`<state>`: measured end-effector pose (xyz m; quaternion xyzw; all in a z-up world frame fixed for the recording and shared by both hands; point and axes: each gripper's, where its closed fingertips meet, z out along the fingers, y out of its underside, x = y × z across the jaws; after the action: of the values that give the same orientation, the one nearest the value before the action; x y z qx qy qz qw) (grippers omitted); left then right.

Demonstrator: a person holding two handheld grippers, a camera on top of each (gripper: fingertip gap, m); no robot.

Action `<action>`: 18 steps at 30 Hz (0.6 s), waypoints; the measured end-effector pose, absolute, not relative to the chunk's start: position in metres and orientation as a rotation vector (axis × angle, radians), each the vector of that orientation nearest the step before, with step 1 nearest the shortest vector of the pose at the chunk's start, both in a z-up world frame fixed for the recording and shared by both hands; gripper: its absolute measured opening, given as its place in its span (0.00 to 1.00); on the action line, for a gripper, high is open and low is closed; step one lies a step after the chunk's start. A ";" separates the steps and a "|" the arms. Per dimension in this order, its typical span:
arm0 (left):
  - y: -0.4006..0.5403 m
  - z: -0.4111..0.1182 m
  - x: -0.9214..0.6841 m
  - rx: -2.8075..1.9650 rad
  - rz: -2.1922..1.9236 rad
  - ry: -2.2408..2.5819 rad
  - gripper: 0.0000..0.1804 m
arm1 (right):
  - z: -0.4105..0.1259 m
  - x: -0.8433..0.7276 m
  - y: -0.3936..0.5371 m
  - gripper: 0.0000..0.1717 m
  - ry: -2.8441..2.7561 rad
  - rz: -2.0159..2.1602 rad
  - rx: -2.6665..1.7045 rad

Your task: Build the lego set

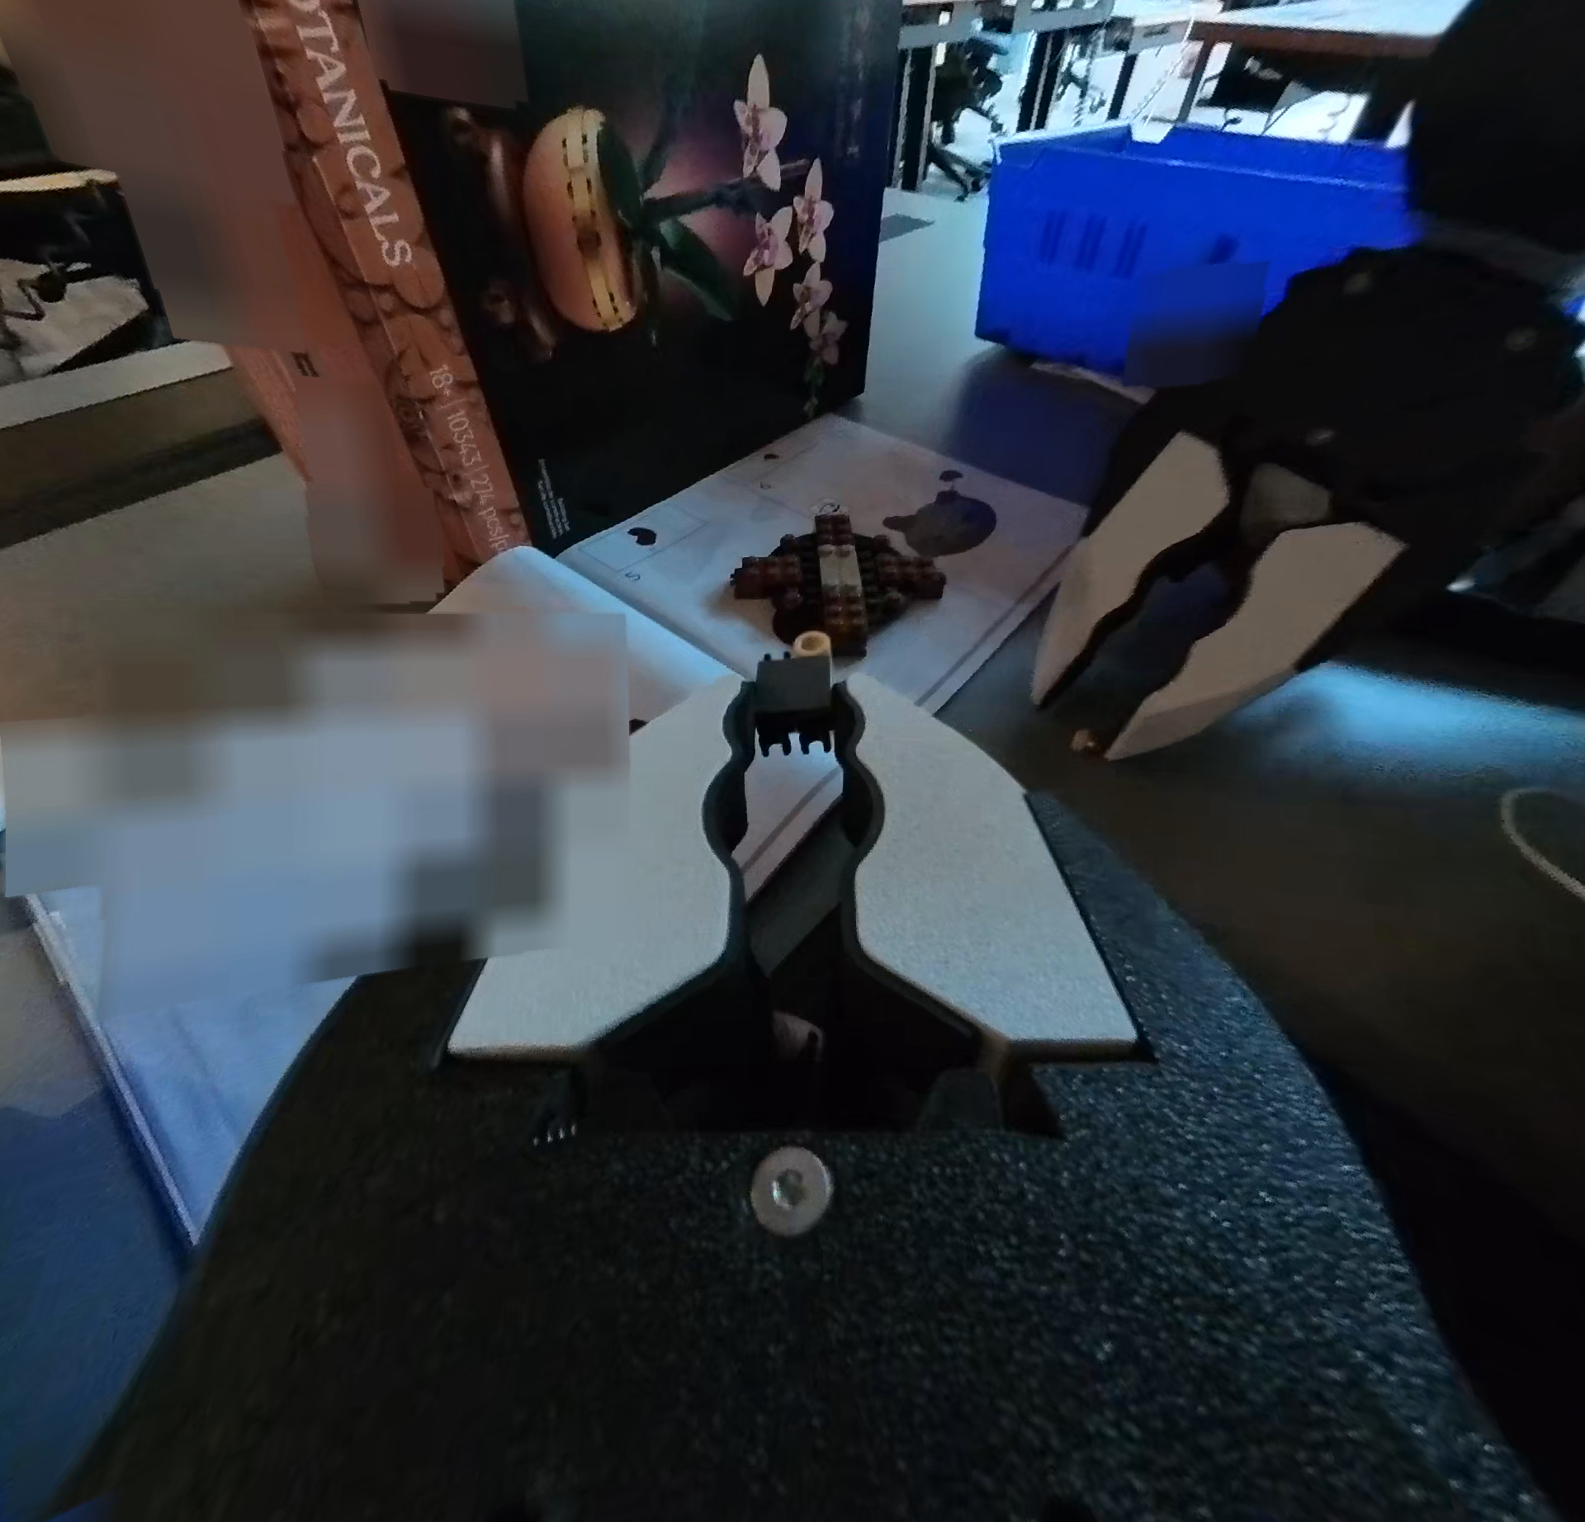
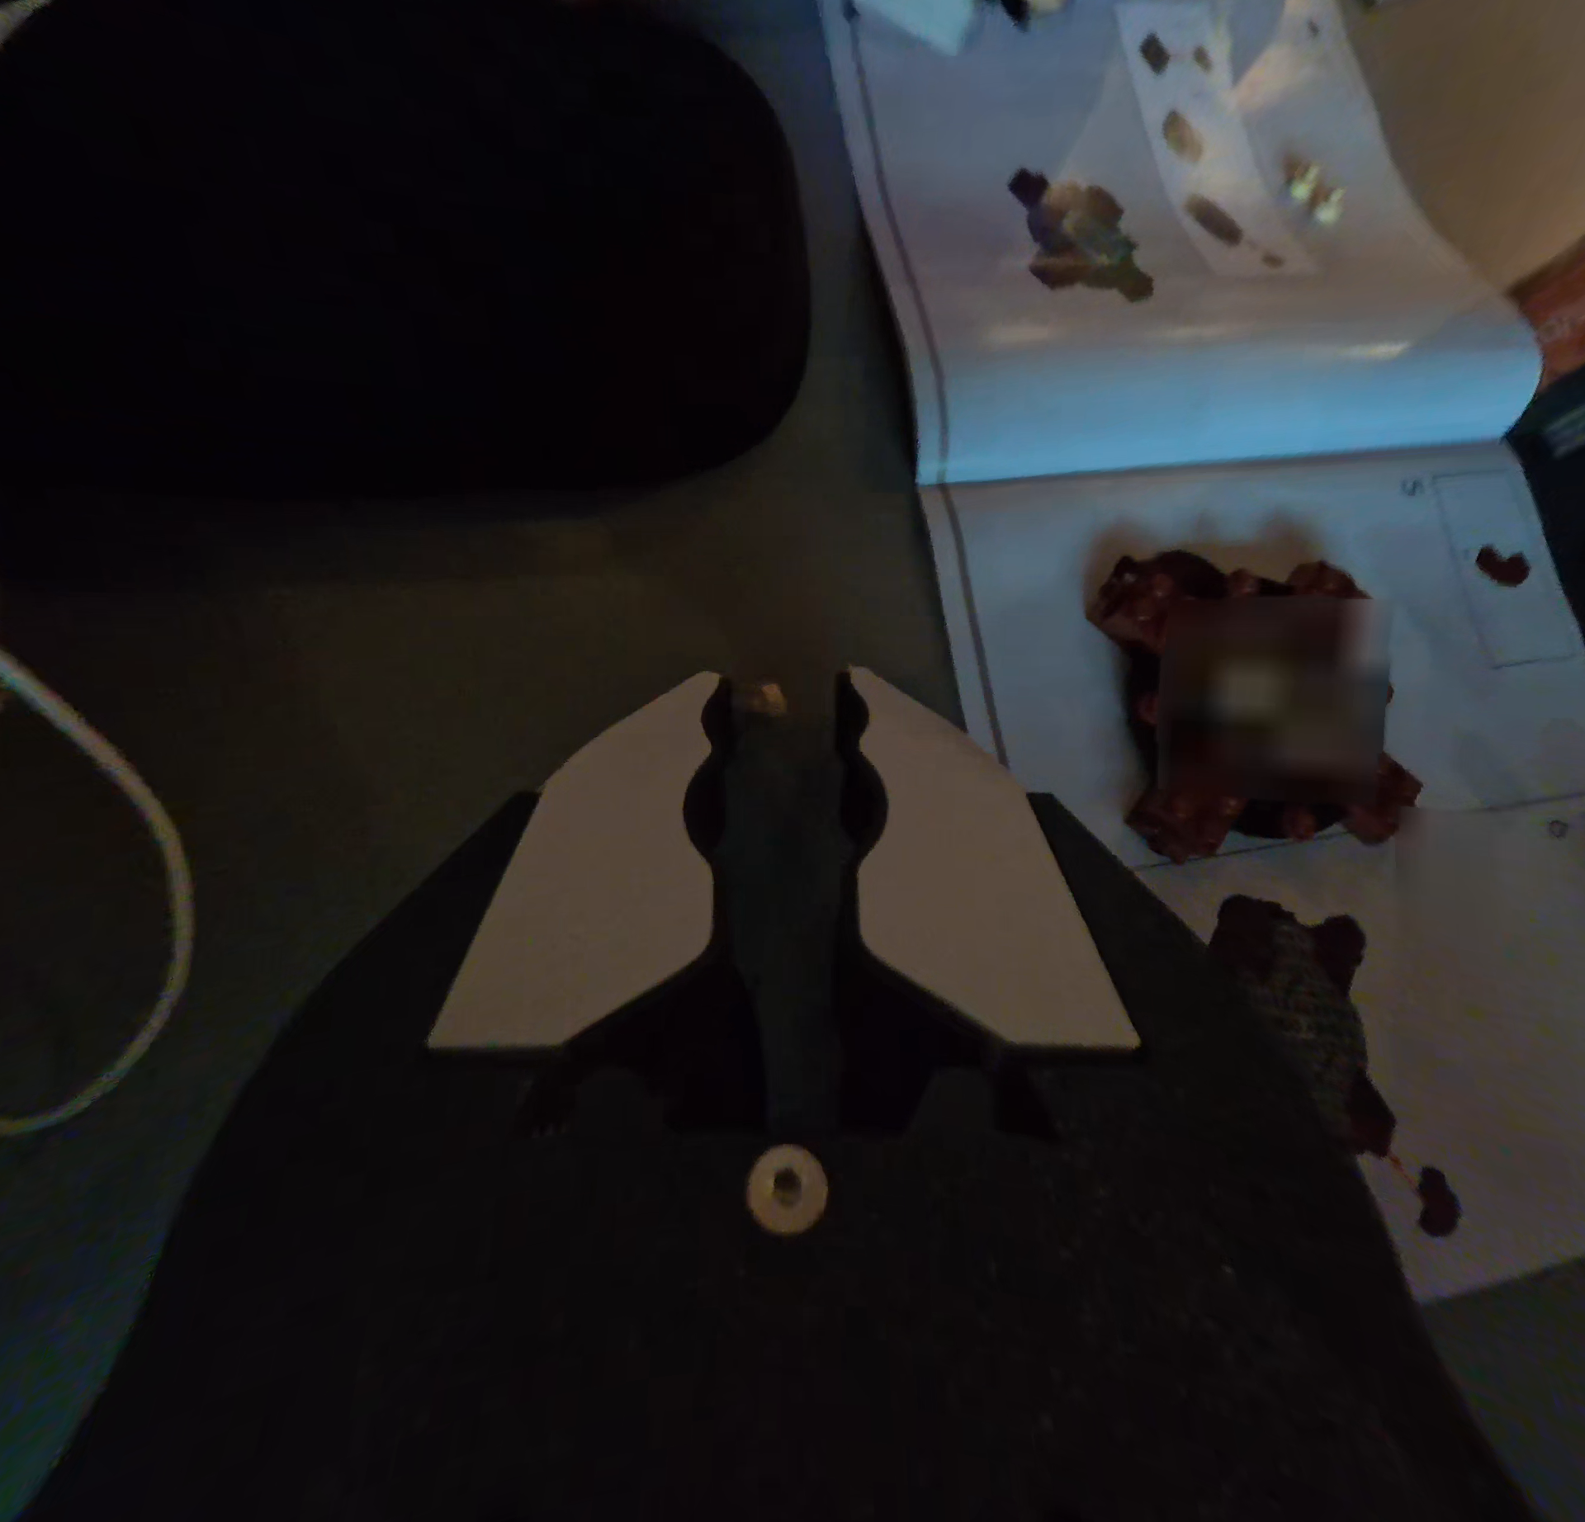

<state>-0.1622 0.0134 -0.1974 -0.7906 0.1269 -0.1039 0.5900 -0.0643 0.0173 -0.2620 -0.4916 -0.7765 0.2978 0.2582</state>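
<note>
2 tongs: left [image 1: 793, 703] grips a dark grey brick [image 1: 791, 692]; right [image 2: 785, 692] gapes, unclamped.

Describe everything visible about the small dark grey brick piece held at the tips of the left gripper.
The small dark grey brick piece is a boxy plastic block with a flat matte face turned toward the camera. Black clip-like prongs jut from its near edge, and a cream tubular stud sticks up at its far right corner. It sits pinched between the two fingertips of the left gripper, both pads pressing its sides, lifted above the open white instruction booklet and short of the brown brick assembly lying there.
</note>
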 end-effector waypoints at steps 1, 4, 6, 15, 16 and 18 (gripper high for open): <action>0.014 -0.198 -0.162 -1.847 -0.237 0.299 0.10 | -0.261 -0.064 0.016 0.13 -2.107 0.800 -1.308; 0.015 -0.202 -0.161 -1.864 -0.223 0.312 0.10 | -0.260 -0.064 0.017 0.14 -2.094 0.768 -1.282; 0.015 -0.203 -0.161 -1.869 -0.216 0.321 0.09 | -0.253 -0.064 0.019 0.11 -2.047 0.794 -1.288; 0.015 -0.205 -0.160 -1.871 -0.236 0.337 0.09 | -0.241 -0.043 0.030 0.00 -2.122 0.839 -1.493; 0.014 -0.205 -0.158 -1.872 -0.245 0.348 0.09 | -0.237 -0.038 0.026 0.01 -2.262 0.850 -1.367; 0.014 -0.206 -0.155 -1.870 -0.269 0.377 0.09 | -0.232 -0.036 0.030 0.06 -2.486 0.769 -1.040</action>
<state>-0.1554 0.0135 -0.2057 -0.7970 0.1607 -0.1148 0.5707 -0.0362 0.0298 -0.2318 -0.3659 -0.8743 0.2705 0.1688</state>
